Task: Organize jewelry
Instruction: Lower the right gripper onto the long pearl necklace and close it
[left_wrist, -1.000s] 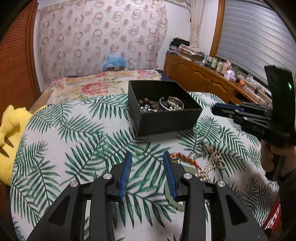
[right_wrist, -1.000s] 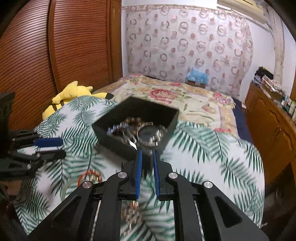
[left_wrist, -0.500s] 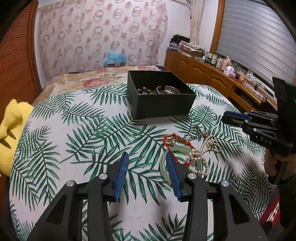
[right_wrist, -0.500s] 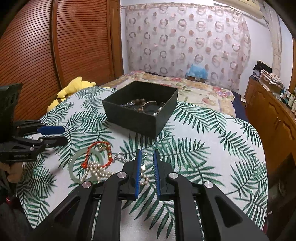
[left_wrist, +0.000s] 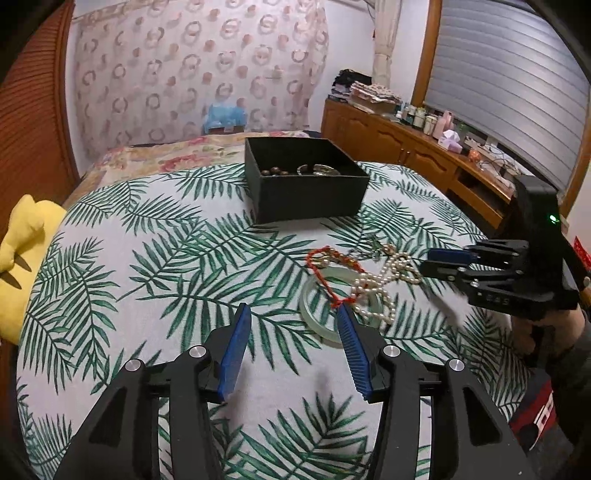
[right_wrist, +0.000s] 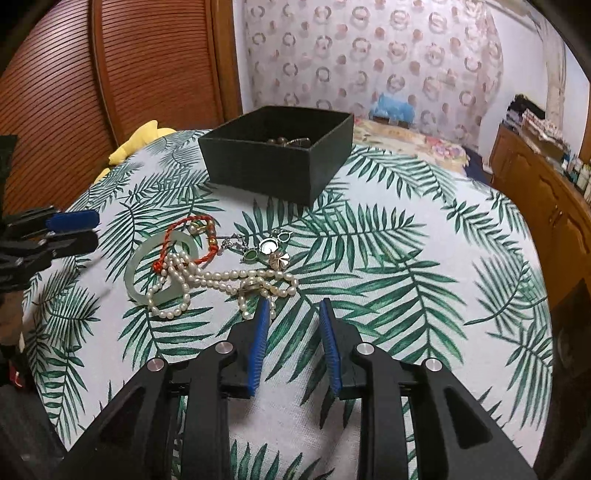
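A black jewelry box (left_wrist: 306, 181) (right_wrist: 277, 155) holds beads and bracelets at the far side of the palm-leaf cloth. In front of it lies a tangled pile: a pale green jade bangle (left_wrist: 314, 306) (right_wrist: 137, 266), a red cord bracelet (left_wrist: 332, 258) (right_wrist: 188, 240), a pearl necklace (left_wrist: 376, 291) (right_wrist: 221, 277) and small pendants (right_wrist: 271, 249). My left gripper (left_wrist: 293, 314) is open and empty, just left of the bangle. My right gripper (right_wrist: 291, 306) is open and empty, at the near edge of the pearls; it also shows in the left wrist view (left_wrist: 436, 260).
A yellow plush toy (left_wrist: 22, 251) lies at the left edge of the bed. A wooden cabinet (left_wrist: 424, 155) with bottles runs along the right wall. A slatted wooden wardrobe (right_wrist: 110, 74) stands on the left. The left gripper shows in the right wrist view (right_wrist: 70, 229).
Both grippers have pulled back from the box toward the pile. The right gripper, shut before, has opened. The left gripper has opened wider.
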